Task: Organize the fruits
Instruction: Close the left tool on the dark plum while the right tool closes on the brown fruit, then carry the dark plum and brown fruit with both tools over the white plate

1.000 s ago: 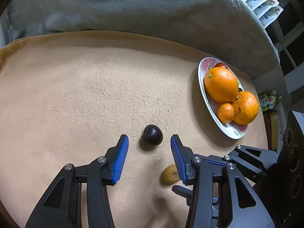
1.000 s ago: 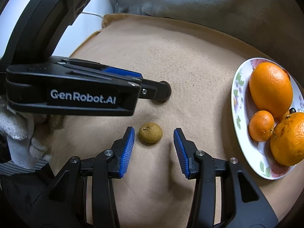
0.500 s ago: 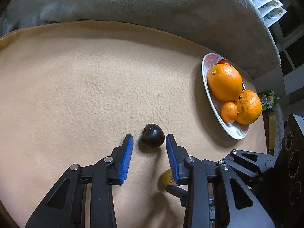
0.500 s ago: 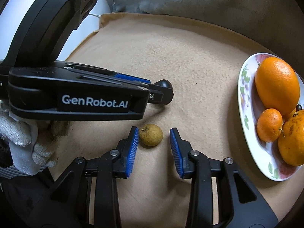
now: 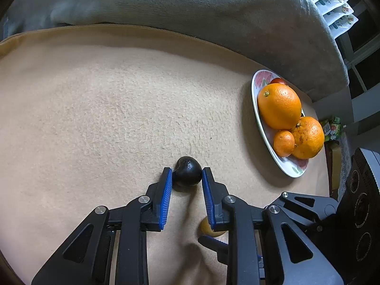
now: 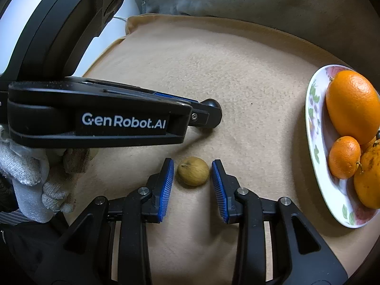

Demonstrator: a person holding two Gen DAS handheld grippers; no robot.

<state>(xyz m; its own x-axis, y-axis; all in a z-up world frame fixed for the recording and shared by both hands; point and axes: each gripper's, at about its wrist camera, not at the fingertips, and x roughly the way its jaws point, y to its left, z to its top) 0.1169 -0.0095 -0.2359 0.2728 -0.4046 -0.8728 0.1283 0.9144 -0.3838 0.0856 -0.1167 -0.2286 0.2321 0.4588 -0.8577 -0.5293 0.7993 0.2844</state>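
The dark fruit (image 5: 188, 171) sits clamped between the left gripper's (image 5: 187, 175) blue pads. The small brown fruit (image 6: 193, 171) lies between the right gripper's (image 6: 192, 170) parted fingers, untouched. Farther right, the plate (image 6: 315, 156) holds oranges (image 6: 351, 104).

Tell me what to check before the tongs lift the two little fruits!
1. Left tongs touching the dark fruit on both sides: ok, both pads meet it.
2. Right tongs around the brown fruit: ok, it sits between them.
3. Right tongs squeezing it: not ok, small gaps show on each side.
4. Room on the plate: ok, its near part beside the small orange is bare.
5. Tongs out of each other's way: cannot tell, they sit very close.
6. Fruits lying flat on the tan blanket: ok.
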